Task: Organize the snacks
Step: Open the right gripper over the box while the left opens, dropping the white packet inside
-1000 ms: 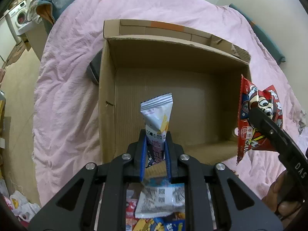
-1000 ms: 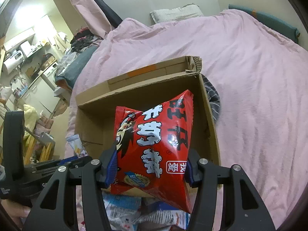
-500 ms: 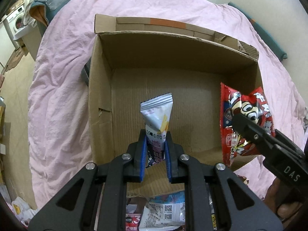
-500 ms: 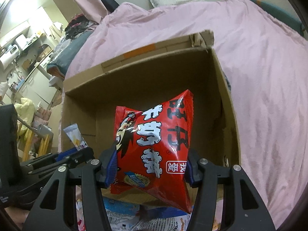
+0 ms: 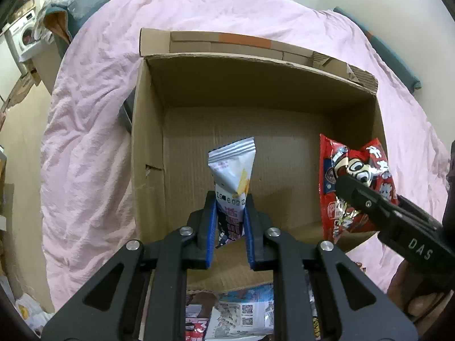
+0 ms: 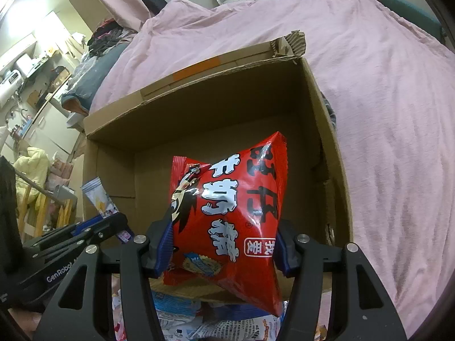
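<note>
An open cardboard box (image 5: 148, 153) lies on a pink bed; it also shows in the right wrist view (image 6: 335, 164), and its floor is bare. My left gripper (image 5: 229, 218) is shut on a small white snack packet (image 5: 231, 167), holding it upright over the box's near edge. My right gripper (image 6: 223, 244) is shut on a red snack bag (image 6: 236, 204) with white characters, held over the box's near right side. The red bag (image 5: 352, 170) and right gripper also show at the right in the left wrist view. The white packet (image 6: 98, 196) shows at left in the right wrist view.
Several loose snack packets (image 5: 241, 312) lie below the grippers in front of the box, also in the right wrist view (image 6: 199, 321). The pink duvet (image 5: 91, 130) surrounds the box. A washing machine (image 5: 24, 32) and clutter stand far left.
Both grippers have moved forward with their snacks, from in front of the box to over its near edge. The box looks larger and closer.
</note>
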Demonstrator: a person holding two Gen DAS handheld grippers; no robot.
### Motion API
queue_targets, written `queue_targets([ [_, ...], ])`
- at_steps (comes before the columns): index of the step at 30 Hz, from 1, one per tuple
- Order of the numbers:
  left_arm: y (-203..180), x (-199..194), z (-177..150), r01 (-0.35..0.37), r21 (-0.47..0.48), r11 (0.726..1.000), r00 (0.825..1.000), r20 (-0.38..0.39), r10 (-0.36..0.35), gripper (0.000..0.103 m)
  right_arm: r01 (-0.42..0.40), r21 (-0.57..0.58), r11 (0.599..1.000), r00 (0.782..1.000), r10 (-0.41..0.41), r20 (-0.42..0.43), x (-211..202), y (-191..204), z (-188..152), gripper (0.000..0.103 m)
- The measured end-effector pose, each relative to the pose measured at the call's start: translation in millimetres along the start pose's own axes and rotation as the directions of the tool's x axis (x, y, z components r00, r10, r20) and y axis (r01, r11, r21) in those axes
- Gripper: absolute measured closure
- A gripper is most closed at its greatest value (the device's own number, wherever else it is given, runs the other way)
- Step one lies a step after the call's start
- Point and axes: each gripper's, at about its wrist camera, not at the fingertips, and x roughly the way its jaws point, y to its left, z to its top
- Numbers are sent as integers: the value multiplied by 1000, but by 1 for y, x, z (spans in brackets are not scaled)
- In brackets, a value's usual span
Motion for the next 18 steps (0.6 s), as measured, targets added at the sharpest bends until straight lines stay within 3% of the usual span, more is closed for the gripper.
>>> queue_targets([
  [6,-1,-5,0,-18,10,1000,1000,25,18,73,-6,7,1000,1000,6,12,-3,-2,2,42],
  [9,-2,-7,1,-23,13,1000,999,37,22,71,-8,5,1000,1000,8,14,-5,-3,1,42],
  [11,-1,-8,2,-21,8,1000,999,39,20,59,-13,5,1000,1000,13,20,-8,-5,1,39],
  [13,0,-10,2,-16,-3,1000,999,49,16,35,-13,10,1000,999,12,37,-12,-6,2,28],
  [16,3,-14,3,-21,-24,999,997,73,23,25,-1,21,1000,998,-1,64,-17,-8,4,15],
  [18,4,-15,4,-5,-30,1000,997,76,7,25,-2,29,1000,998,0,69,-18,-11,5,14],
])
